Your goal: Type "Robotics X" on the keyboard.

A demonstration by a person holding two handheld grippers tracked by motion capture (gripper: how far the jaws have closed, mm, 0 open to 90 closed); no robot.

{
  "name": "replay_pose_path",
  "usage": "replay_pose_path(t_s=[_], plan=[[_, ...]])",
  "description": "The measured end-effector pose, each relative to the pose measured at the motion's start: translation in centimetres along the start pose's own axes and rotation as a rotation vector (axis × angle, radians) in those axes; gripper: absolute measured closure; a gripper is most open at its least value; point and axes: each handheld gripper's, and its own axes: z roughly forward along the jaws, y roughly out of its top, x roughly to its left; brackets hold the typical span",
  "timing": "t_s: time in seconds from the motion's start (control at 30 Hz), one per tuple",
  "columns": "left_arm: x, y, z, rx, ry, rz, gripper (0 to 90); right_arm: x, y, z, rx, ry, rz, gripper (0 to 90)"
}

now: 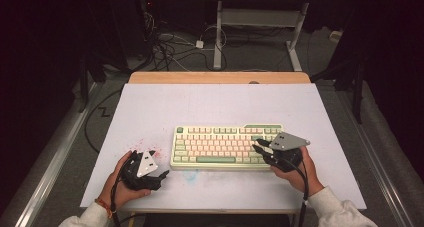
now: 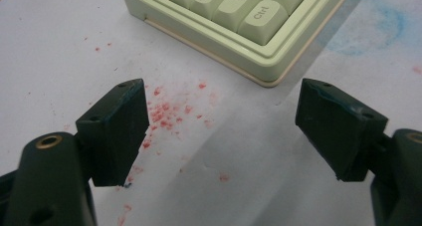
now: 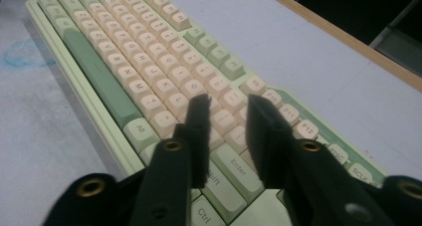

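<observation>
Keyboard (image 1: 225,147), green and cream, sits mid-table on white table cover (image 1: 150,107), near the front edge. High view: left gripper (image 1: 162,176) rests on the cover just left of it by red specks (image 1: 150,146); right gripper (image 1: 259,148) is over its right end. Left gripper view: jaws wide apart, nothing between, keyboard corner (image 2: 259,61) ahead. Right gripper view: right gripper (image 3: 226,104) jaws narrowed but still gapped, hovering above keys left of Enter key (image 3: 239,169); contact unclear.

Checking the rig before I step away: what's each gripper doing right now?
Left gripper: open, empty, over the table.
Right gripper: jaws narrowly apart over the keyboard, holding nothing.
</observation>
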Motion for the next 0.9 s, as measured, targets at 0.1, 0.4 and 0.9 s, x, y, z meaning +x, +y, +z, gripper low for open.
replay_pose_path(t_s=[0.1,0.4,0.9], plan=[[0.0,0.0,0.0,0.0,0.0,-0.001,20.3,0.0,-0.1,0.1,0.014,0.004,-0.001,84.2],[0.0,0.0,-0.1,-0.002,0.0,0.0,20.3,0.1,-0.6,0.8,0.057,0.027,-0.007,90.0],[-0.1,0.1,-0.1,-0.007,-0.002,-0.001,20.7,0.5,-1.4,2.1,0.115,0.035,-0.021,90.0]])
